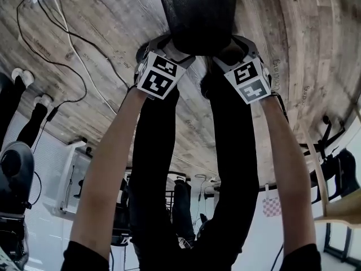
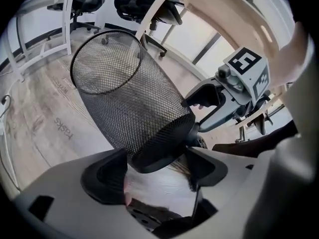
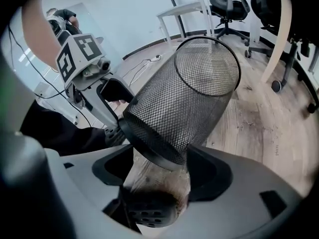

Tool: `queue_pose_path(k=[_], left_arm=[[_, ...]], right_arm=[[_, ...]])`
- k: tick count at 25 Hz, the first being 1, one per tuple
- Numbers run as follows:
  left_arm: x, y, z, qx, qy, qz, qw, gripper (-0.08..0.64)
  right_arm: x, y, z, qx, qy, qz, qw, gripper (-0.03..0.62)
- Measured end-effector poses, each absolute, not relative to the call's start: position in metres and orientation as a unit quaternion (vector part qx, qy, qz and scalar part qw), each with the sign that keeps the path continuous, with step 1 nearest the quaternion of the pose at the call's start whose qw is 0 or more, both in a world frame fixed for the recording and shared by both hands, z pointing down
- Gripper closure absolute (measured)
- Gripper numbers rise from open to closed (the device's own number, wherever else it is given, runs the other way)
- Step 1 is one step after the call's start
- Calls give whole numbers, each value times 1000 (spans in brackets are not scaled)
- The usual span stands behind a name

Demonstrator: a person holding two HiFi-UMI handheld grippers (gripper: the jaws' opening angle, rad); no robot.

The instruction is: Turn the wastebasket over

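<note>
Plainly, the wastebasket (image 2: 127,98) is held off the floor by its closed base, which is clasped between the widely spread jaws of the left gripper (image 2: 155,169) and likewise between those of the right gripper (image 3: 159,169); its mesh body is tilted away from both tools, with the open rim farthest from the jaws. A wooden floor (image 3: 259,118) is seen beyond the jaws, with office chairs (image 3: 227,4) past the rim. Only in the head view are the forearms (image 1: 107,168) and the cables (image 1: 73,44) left of the left gripper shown, whereas the open rim is shown only in the gripper views.
</note>
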State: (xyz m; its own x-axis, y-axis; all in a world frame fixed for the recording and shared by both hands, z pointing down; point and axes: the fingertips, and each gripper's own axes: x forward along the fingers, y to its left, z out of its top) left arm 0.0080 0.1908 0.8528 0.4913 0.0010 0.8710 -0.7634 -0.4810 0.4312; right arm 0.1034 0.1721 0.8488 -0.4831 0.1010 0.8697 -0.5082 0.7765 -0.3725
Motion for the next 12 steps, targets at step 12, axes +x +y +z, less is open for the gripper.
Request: queue_pose_path(k=[12], left_arm=[[5, 193, 855, 737, -243, 449, 442, 173]], right_arm=[[102, 174, 852, 116, -794, 303, 514, 255]])
